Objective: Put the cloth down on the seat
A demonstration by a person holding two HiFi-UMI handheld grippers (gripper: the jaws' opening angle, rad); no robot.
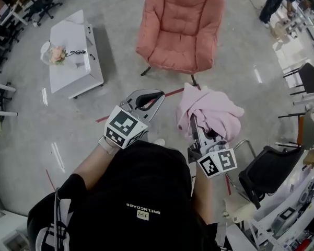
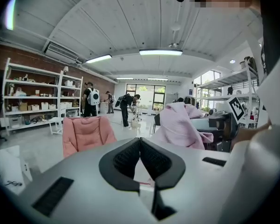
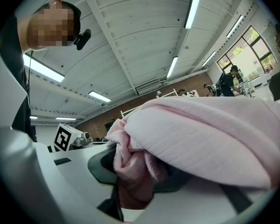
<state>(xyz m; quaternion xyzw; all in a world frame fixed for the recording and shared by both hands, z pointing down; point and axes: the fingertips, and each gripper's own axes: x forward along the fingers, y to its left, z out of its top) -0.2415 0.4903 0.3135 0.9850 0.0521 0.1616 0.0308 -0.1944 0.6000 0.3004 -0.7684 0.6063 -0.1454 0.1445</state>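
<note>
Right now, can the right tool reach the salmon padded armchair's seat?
Probably, after a step forward: only open floor lies between the right tool, gripping the pink cloth, and the salmon padded armchair.

The person wears a black short-sleeved top (image 1: pixel 141 192) with small white lettering and a pale patch beneath it. A thin black cable (image 1: pixel 56 213) runs down one shoulder. The left gripper (image 1: pixel 154 96) and right gripper (image 1: pixel 197 132) are pale grey with black pads, each bearing a marker cube (image 1: pixel 124 127) patterned in black and white.
</note>
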